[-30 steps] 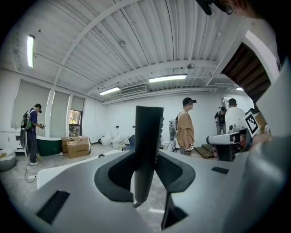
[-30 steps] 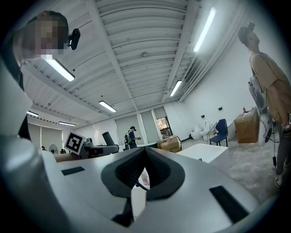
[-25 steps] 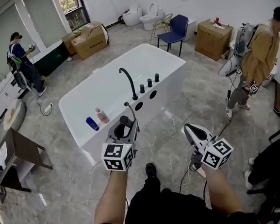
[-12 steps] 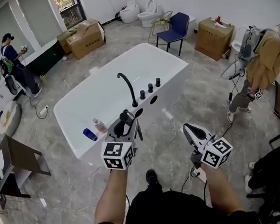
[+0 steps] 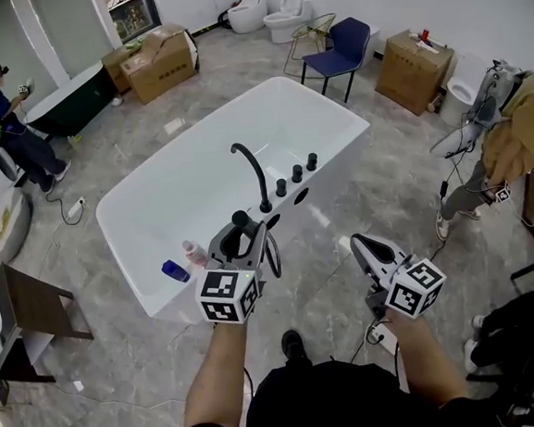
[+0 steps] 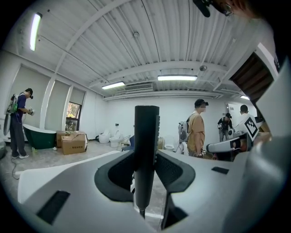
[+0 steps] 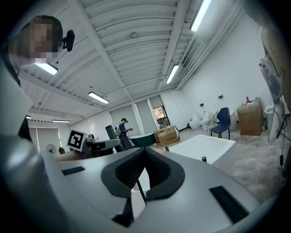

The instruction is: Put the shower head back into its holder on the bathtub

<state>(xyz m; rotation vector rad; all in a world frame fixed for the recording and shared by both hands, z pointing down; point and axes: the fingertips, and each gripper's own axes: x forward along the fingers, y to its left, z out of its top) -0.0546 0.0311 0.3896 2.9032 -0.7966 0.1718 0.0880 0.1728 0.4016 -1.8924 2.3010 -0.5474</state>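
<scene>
Left tool (image 5: 248, 237) with shower head (image 6: 145, 145) near faucet (image 5: 258, 176), bottles (image 5: 194, 253)

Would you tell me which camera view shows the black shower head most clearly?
The left gripper view: the shower head stands upright, close up, clamped in the left gripper. The head view shows only its top; the right gripper view, a small distant glimpse.

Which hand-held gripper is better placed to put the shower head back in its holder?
Left: the left hand-held gripper holds the shower head by the bathtub. The right hand-held gripper is shut, empty.
</scene>
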